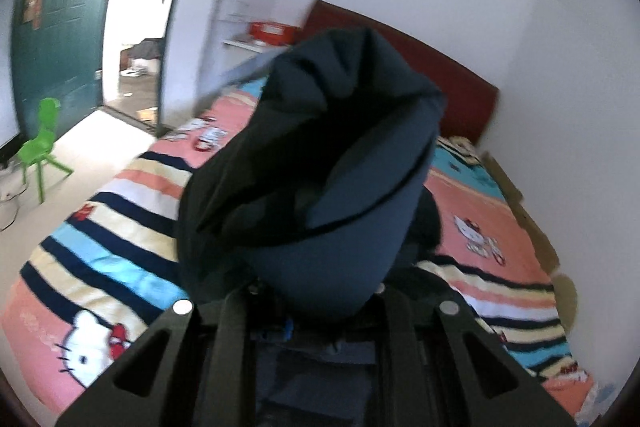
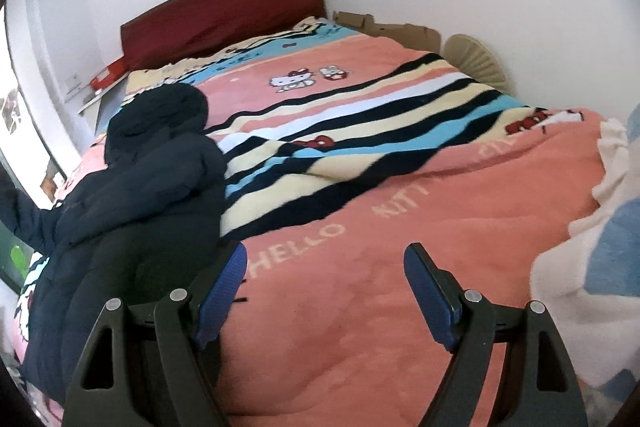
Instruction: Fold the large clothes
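- Dark navy jacket point(image 1: 320, 155) is being gripped in the left gripper point(image 1: 316, 301), clamped tight.
- Right gripper point(image 2: 324, 267) is being held wide, nothing between, over the pink blanket point(image 2: 360, 247).

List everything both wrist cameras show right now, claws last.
Padded jacket: one, dark navy, on the bed's left side, part lifted in the left claw.
Blanket: one, pink with striped band and cat cartoons, covering the bed.
Headboard: one, dark red, against the wall.
Child's chair: one, green, on the floor by the door.
Door: one, dark green, open.
Red box: one, on the white shelf beside the headboard.
Cardboard: brown, between bed and wall.
Left claw: black, shut on the jacket.
Right claw: black, blue pads, open above the blanket.
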Available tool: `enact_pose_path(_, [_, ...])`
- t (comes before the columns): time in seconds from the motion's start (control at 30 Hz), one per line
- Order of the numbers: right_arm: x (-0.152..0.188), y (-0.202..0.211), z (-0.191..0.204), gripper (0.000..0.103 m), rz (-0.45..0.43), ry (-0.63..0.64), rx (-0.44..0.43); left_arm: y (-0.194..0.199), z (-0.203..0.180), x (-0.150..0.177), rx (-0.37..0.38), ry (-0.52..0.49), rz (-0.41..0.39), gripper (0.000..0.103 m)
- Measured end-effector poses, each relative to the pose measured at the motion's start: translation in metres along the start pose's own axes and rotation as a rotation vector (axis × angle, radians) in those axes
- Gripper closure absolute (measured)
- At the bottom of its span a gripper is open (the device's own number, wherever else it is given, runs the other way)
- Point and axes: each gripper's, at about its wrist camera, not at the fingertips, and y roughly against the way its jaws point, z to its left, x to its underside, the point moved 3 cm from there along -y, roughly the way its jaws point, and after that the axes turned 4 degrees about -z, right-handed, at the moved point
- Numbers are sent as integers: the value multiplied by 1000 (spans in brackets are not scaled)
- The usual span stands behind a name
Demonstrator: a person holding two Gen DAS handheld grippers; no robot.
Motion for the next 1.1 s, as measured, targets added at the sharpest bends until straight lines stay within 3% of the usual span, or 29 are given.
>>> enact_pose_path(0.3, [-5, -6, -27, 22, -11, -50, 38, -47, -119, 60, 106, -145, 123, 89])
enact_pose_path(0.5, [5, -23, -34, 22, 26, -59, 47, -91, -179, 132, 99, -261, 240, 89])
enact_pose_path(0.7, [14, -35, -32, 22, 58, -51, 49, -134, -182, 184, 65, -303, 341, 87])
enact_pose_path(0.8, [15, -36, -29, 22, 61, -45, 47, -141, -182, 200, 74, -335, 379, 79])
enact_pose_path(1.0, [17, -35, -26, 22, 68, -46, 50, -134, -183, 211, 98, -385, 409, 67])
enact_pose_path(1.1, [17, -32, -23, 22, 64, -43, 48, -124, -184, 207, 135, -382, 413, 55])
